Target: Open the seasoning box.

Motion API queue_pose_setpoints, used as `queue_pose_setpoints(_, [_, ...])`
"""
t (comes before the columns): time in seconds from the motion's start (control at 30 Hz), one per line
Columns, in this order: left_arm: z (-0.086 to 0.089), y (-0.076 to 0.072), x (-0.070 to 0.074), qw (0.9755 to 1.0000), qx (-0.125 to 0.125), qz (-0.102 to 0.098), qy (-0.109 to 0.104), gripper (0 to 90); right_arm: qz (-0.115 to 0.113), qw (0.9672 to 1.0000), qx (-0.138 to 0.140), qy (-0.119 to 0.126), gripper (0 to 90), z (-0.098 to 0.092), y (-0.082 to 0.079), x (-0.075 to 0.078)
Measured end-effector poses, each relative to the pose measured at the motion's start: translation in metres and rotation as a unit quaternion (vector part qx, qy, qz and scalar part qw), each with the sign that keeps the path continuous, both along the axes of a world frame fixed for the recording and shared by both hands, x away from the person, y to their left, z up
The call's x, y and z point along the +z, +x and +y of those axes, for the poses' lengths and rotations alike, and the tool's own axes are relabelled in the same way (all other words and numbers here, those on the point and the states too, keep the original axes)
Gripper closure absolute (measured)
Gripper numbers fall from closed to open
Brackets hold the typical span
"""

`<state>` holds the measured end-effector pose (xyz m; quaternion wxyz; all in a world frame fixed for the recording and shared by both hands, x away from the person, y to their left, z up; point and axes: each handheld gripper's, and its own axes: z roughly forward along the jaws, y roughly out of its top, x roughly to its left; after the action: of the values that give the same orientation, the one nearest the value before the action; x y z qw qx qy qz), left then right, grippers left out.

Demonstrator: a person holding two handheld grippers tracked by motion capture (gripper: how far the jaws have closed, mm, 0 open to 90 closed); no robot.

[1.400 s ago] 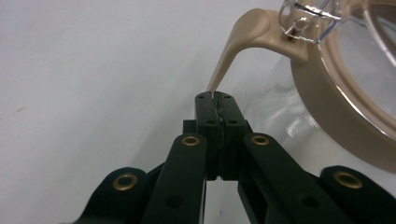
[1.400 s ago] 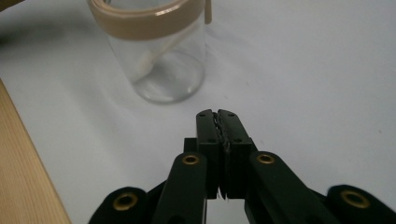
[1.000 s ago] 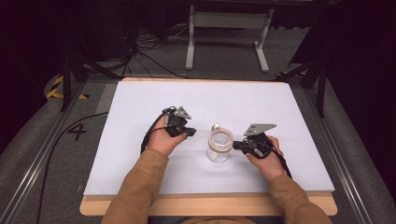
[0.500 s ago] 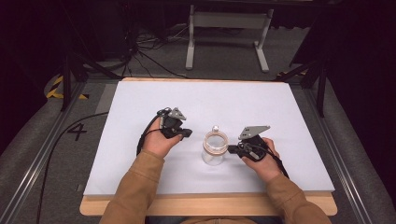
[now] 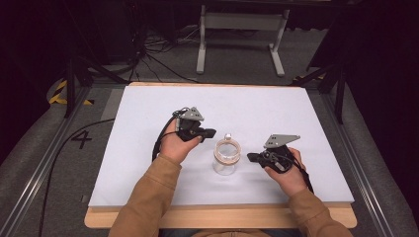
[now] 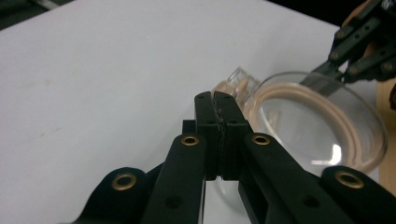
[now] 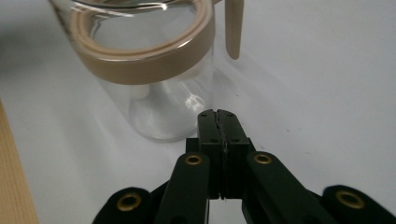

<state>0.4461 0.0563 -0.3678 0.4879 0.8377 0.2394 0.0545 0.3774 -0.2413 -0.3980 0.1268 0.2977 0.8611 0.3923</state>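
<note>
Clear glass jar stands mid-table between left gripper and right gripper, both with jaws pressed together and empty, so they likely need opening before squarely gripping jar from either side.

Worktop evenly bright from overhead; surroundings dark. Soft shadows. Glare spots on glass jar. Both gripper views soft, near parts blurred.

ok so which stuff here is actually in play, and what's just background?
In play:
- clear glass jar with tan seal ring
- left gripper, fingers shut, beside the jar
- right gripper, fingers shut, beside the jar

Background:
- white table mat
- grey metal stand behind the table
- black floor cables
</note>
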Motion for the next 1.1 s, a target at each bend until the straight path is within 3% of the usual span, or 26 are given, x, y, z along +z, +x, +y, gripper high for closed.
queue_pose_setpoints(0.2, [-0.013, 0.001, 0.001, 0.9991, -0.013, -0.016, -0.037, 89.4, -0.005, 0.9999, 0.011, 0.001, 90.0, 0.002, -0.012, 0.001])
queue_pose_setpoints(0.37, [-0.029, 0.002, -0.001, 0.9983, -0.035, -0.037, -0.027, 89.3, -0.01, 0.9998, 0.017, 0.005, 90.0, 0.001, -0.022, 0.003])
queue_pose_setpoints(0.67, [-0.034, 0.005, -0.006, 0.9985, -0.035, -0.039, -0.013, 89.5, -0.012, 0.9995, 0.028, 0.008, 90.0, 0.005, -0.028, 0.005])
queue_pose_setpoints(1.1, [-0.035, 0.005, -0.008, 0.999, -0.025, -0.029, -0.023, 89.8, -0.021, 0.9984, 0.045, 0.025, 90.0, 0.018, -0.032, 0.014])
